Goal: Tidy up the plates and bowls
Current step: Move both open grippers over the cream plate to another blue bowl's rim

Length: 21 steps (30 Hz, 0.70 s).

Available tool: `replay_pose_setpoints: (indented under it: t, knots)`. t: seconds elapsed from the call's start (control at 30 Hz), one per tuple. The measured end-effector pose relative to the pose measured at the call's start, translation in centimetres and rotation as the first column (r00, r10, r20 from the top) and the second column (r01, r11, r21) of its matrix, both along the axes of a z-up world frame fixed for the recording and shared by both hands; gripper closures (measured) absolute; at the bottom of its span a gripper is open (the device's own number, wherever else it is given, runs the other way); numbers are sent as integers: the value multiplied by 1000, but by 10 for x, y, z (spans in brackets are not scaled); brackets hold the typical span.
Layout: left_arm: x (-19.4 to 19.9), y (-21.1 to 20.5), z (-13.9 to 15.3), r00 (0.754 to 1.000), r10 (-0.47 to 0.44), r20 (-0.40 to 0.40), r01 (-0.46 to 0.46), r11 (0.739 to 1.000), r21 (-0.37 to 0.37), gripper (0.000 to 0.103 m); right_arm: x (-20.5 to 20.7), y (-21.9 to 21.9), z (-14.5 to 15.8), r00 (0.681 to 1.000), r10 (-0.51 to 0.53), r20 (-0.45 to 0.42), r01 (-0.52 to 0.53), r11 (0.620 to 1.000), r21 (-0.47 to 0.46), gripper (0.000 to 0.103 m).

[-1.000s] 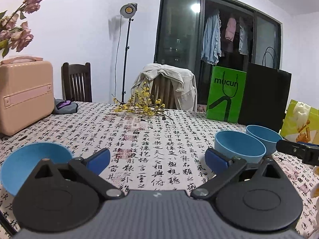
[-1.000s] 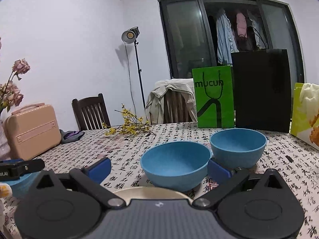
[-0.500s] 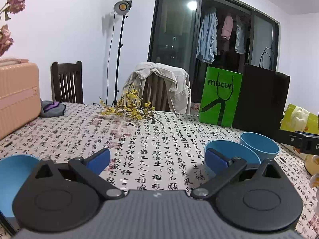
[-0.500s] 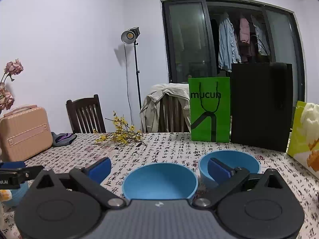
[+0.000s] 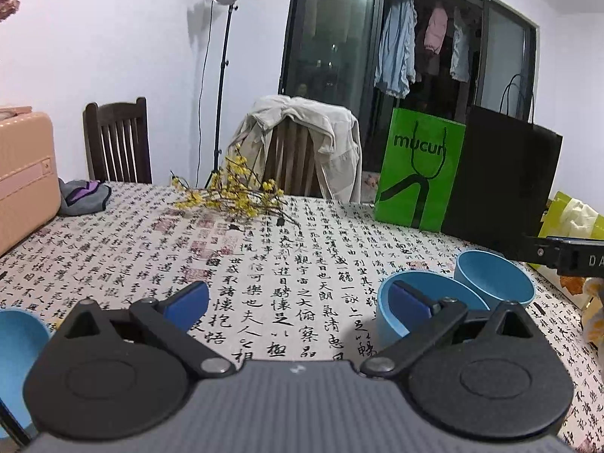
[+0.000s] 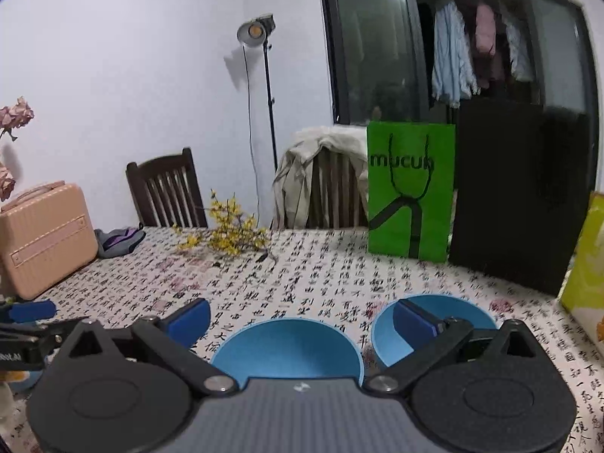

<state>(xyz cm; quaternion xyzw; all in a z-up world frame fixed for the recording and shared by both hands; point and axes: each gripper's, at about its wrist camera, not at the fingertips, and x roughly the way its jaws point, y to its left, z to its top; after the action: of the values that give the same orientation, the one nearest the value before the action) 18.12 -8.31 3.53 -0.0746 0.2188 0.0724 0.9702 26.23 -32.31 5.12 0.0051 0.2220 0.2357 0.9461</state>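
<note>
The left gripper (image 5: 298, 298) hangs above the table with its blue fingers (image 5: 188, 300) spread wide and nothing between them. The right gripper (image 6: 302, 315) is spread wide too and holds nothing; its near bowl (image 6: 287, 347) sits low in the gap between the fingers, with no finger seen touching it.

In the right wrist view, two blue bowls stand side by side on the tablecloth (image 6: 302, 264), which is printed with black characters. The far bowl (image 6: 445, 309) lies partly behind the right-hand finger (image 6: 417, 321). In the left wrist view the same pair shows at the right, the near bowl (image 5: 449, 298) behind the right-hand finger and the far bowl (image 5: 494, 279) just beyond it. A third blue bowl (image 5: 17, 355) sits at the left edge of that view, partly hidden by the gripper body.

Further back on the table lie a sprig of yellow flowers (image 5: 234, 192) and a green bag (image 5: 419, 170) beside a black bag (image 5: 506, 185). A pink case (image 6: 45, 238) stands at the left. Two chairs (image 6: 166, 188) stand behind the table, one draped with a jacket (image 5: 298, 143).
</note>
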Motion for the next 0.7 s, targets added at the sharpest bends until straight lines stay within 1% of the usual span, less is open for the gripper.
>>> replay_pose_setpoints:
  t: [0.13,0.23,0.33,0.4,0.47,0.6,0.7]
  knots:
    - [19,-5,0,999,7,-40,-7,1000,-11,0,20,0,-2,997,33,-73,-33,999,5,0]
    - [32,-7,-3,997,27,-73,-29,999,-32,0,27,3,-7,994,51,-101,-52,999,-14,0]
    - [45,-10,-8,993,43,-111,-50,997,-60,0,31,-5,-15,988,77,-135,-75,997,25,0]
    - [53,-12,-11,989,52,-135,-62,995,-73,0,36,-10,-20,981,79,-178,-71,996,48,0]
    - [62,-16,-15,986,70,-150,-81,995,-65,0,40,-10,-21,971,81,-224,-77,997,30,0]
    - [76,-24,-17,978,95,-186,-107,993,-55,0,40,-20,-24,969,75,-236,-67,997,41,0]
    - [84,-27,-19,969,116,-217,-129,990,-49,0,48,-24,-30,958,62,-280,-51,998,47,0]
